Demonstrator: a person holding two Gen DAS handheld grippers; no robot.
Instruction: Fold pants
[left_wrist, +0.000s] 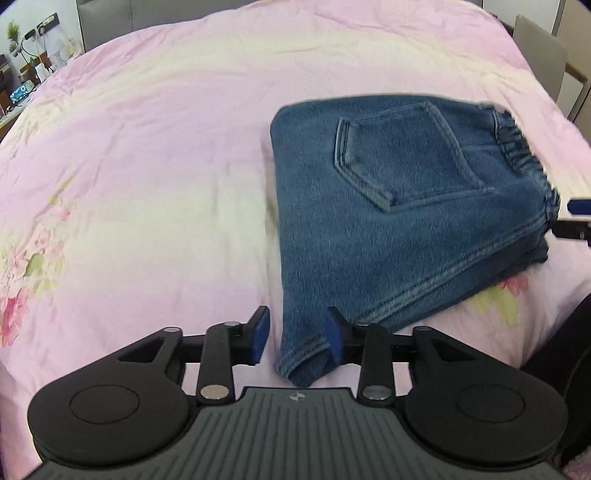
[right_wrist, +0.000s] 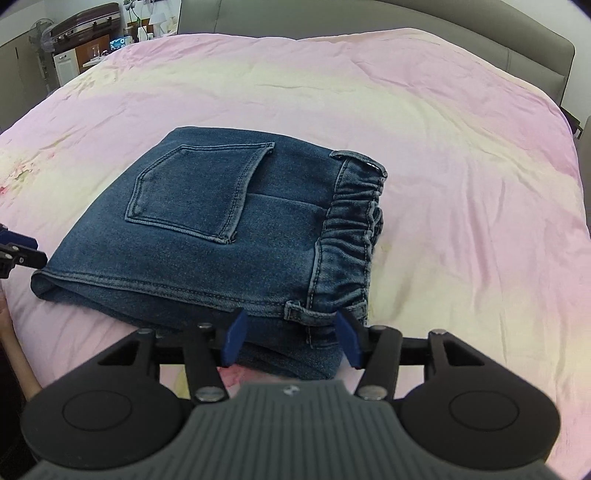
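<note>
Two grippers over one folded pair of pants, blue denim, lying in a compact stack on the pink floral bedspread of a bed. Back pocket facing up on the top layer; gathered elastic waistband along the stack's right-hand edge in the right wrist view. Several layers visible at the near edge, with a belt loop just ahead of the right gripper.

Left gripper at the stack's near left corner, fingers apart, the folded denim corner lying between the blue pads without being pinched. A gap showing on the left pad's side; the right pad close against the fabric edge, contact hard to judge.

Right gripper at the waistband corner, fingers apart, the thick edge of the stack between them; neither pad clearly pressing on the cloth.

Each gripper's tip also visible at the edge of the other's view, beside the stack.

Grey padded headboard beyond the far side of the bed; cluttered shelves and a small plant in the far left corner of the room.
</note>
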